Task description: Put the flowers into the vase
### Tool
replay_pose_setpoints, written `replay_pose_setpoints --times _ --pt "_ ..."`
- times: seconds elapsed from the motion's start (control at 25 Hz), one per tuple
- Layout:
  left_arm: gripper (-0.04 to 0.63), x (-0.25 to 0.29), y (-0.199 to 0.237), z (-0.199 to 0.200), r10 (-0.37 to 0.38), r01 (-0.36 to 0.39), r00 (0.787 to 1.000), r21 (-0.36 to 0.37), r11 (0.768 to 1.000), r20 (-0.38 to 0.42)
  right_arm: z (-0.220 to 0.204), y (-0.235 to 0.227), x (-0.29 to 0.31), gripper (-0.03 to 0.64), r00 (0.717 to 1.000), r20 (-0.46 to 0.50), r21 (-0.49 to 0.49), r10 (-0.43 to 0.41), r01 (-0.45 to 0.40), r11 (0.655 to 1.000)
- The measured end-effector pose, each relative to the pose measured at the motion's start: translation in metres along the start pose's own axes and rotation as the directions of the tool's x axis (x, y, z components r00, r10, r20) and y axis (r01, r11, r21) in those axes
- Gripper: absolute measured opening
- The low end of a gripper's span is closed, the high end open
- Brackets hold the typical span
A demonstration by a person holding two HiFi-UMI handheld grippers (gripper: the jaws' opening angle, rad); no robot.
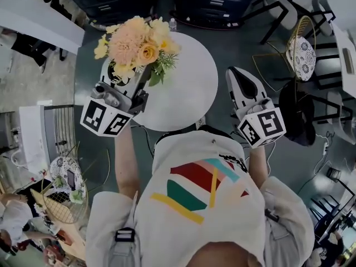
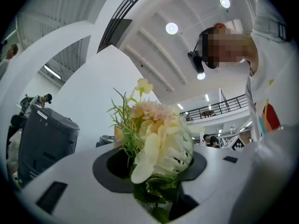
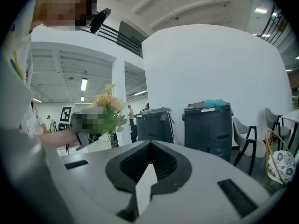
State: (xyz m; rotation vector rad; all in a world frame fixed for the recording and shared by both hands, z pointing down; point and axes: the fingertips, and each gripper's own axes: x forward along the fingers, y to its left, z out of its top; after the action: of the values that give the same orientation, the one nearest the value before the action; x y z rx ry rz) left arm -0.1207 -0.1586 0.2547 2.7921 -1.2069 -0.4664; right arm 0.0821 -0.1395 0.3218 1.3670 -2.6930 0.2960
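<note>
A bouquet of peach, pink and yellow flowers [image 1: 138,42] with green leaves is held up over the left part of the round white table [image 1: 189,88]. My left gripper [image 1: 143,85] is shut on its stems. In the left gripper view the blooms [image 2: 159,139] rise straight out from between the jaws, which pinch the green stems. A dark patterned thing [image 1: 115,75] shows under the flowers at the table's left edge; I cannot tell if it is the vase. My right gripper [image 1: 235,74] hovers off the table's right rim, jaws together and empty [image 3: 147,181].
Black-framed chairs and a patterned cushion [image 1: 303,54] stand at the right. Dark cabinets [image 1: 222,4] line the far side. A wire chair [image 1: 61,188] sits at the lower left. Two dark bins [image 3: 208,129] stand beyond the right gripper.
</note>
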Motion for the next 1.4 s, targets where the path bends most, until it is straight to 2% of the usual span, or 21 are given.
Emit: replay_pose_setpoints --times 0.12,0.4,0.6,0.92,0.96,1.08,1.2,1.4 --pt "0.213 0.007 0.005 -0.019 0.007 -0.006 0.999 0.026 1.000 -0.043 -0.003 -0.004 -0.005 0.009 1.000 -0.009 0.003 -0.019 0.019 1.000" --pt "0.213 0.014 0.011 -0.073 0.035 -0.035 0.994 -0.001 0.999 -0.102 -0.010 -0.009 -0.010 0.009 0.999 -0.026 0.007 -0.046 0.046 0.999" --pt "0.215 0.014 0.007 -0.107 0.042 -0.035 0.983 0.041 0.999 -0.177 -0.016 -0.010 -0.014 0.009 0.997 -0.045 -0.008 -0.057 0.056 0.998" --pt "0.216 0.008 0.013 -0.136 0.093 -0.083 0.974 0.056 0.995 -0.208 -0.021 -0.011 -0.018 0.009 0.995 -0.068 -0.020 -0.067 0.065 0.998" --pt "0.227 0.008 0.012 -0.138 0.094 -0.082 0.972 0.065 0.995 -0.215 -0.022 -0.010 -0.018 0.009 0.995 -0.069 -0.021 -0.068 0.066 0.998" --pt "0.330 0.008 0.007 -0.142 0.083 -0.062 0.967 0.095 0.994 -0.239 -0.024 -0.008 -0.017 0.009 0.995 -0.076 -0.026 -0.065 0.063 0.998" --pt "0.368 0.005 0.004 -0.147 0.070 -0.042 0.965 0.113 0.993 -0.252 -0.027 -0.004 -0.013 0.009 0.995 -0.086 -0.036 -0.055 0.052 0.998" --pt "0.474 0.003 0.005 -0.150 0.104 -0.061 0.953 0.156 0.986 -0.285 -0.029 0.001 -0.009 0.009 0.994 -0.098 -0.048 -0.038 0.033 0.998"
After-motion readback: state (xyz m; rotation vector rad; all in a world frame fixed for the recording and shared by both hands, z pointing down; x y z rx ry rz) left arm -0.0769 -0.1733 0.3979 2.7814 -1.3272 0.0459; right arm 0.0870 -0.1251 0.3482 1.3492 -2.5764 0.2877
